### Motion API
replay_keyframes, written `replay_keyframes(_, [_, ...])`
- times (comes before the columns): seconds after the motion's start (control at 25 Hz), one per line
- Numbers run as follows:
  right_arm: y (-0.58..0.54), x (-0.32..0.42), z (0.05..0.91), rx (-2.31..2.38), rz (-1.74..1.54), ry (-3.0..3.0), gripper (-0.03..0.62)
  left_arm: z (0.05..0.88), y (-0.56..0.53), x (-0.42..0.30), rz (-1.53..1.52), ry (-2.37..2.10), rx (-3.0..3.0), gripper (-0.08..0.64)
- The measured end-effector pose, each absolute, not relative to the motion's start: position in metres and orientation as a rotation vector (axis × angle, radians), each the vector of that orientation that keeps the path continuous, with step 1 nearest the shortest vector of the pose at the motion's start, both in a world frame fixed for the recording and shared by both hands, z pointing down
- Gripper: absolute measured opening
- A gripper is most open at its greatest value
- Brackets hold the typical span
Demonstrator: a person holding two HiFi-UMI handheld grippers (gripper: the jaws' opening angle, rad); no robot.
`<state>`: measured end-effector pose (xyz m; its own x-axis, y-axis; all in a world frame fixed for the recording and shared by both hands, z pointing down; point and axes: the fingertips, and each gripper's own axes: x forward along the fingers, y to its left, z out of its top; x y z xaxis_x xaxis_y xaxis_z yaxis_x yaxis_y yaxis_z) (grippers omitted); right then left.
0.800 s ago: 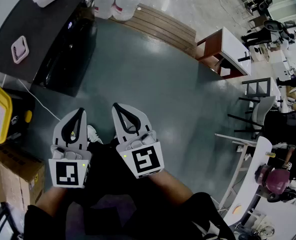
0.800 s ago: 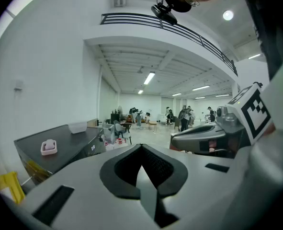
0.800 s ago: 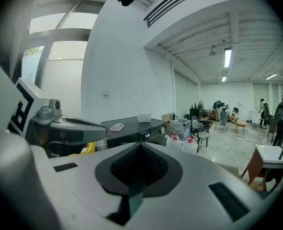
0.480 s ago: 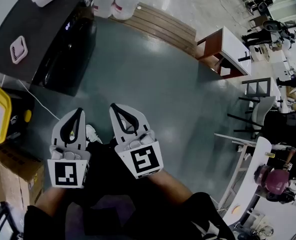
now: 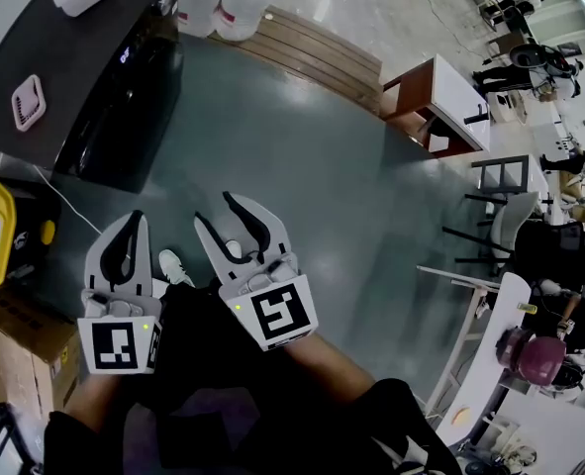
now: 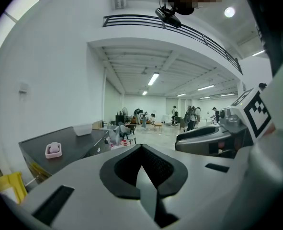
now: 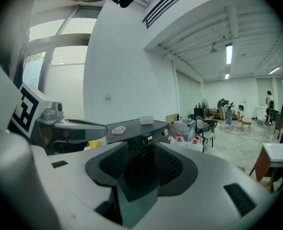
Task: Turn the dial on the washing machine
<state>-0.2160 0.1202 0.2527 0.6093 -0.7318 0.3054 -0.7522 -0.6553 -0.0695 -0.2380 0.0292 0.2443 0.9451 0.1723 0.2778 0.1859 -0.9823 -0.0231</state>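
Dial (image 7: 165, 133) sits at the right end of the control strip (image 7: 151, 138) along the top front edge of the washing machine (image 5: 124, 87), by the right gripper view; nothing touches it. Judging from that, no part of the task is done: approach, grip and turn are all left. Both tools hang low over the floor (image 5: 302, 186), well apart from the machine: right gripper (image 5: 213, 207) released, jaws spread with nothing between, left gripper (image 5: 132, 216) clenched on nothing

Grey-green floor (image 5: 302, 166), white wall (image 6: 60, 80), wooden slat platform (image 5: 312, 52), white-topped table (image 5: 455, 92), ceiling strip light (image 6: 153, 78)
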Motion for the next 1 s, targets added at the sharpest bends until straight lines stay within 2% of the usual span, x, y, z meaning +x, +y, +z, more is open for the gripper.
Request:
replay_keyframes(0.12, [0.122, -0.211, 0.253, 2.755, 0.475, -1.285, 0.226, 0.241, 0.028, -0.234, -0.411, -0.252, -3.061, 0.014])
replay_keyframes(0.28, [0.129, -0.206, 0.253, 2.749, 0.464, -1.290, 0.245, 0.246, 0.033, -0.231, -0.434, -0.251, -3.051, 0.014])
replay_keyframes(1.0, [0.196, -0.159, 0.240, 2.646, 0.412, -1.401, 0.253, 0.242, 0.112, -0.197, -0.403, -0.195, -3.020, 0.014])
